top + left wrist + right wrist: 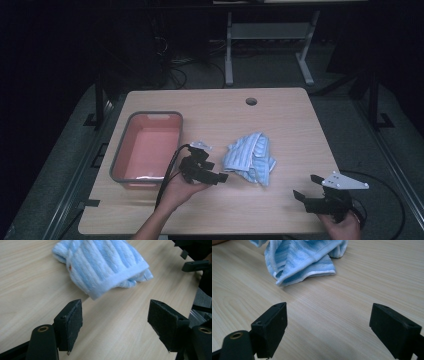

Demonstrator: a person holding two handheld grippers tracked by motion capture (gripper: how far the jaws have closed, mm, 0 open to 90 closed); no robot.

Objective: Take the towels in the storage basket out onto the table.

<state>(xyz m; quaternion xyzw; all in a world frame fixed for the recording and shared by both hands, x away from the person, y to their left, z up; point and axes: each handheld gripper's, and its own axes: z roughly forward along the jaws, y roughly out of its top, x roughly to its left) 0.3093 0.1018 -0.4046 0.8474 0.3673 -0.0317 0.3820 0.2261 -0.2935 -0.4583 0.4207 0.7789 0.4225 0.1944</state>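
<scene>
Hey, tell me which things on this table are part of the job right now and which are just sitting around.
In the job:
- blue striped towel, crumpled mid-table
- left gripper, jaws open, close beside the towel
- right gripper, jaws open, farther from it

Lying about:
- grey bin with a pink inside, left of the towel
- round hole in the tabletop

The towel (251,158) lies crumpled on the table (280,115), just ahead of the left gripper (218,176), whose jaws stand apart with bare tabletop between them. In the left gripper view the towel (100,265) sits beyond the jaw tips, slightly toward the left jaw. The bin (120,150) stands behind that gripper, on the side away from the towel. The right gripper (306,187) is well apart from the towel, jaws wide and pointed toward it; in the right gripper view the towel (299,257) lies far ahead, nearer the left jaw.
</scene>
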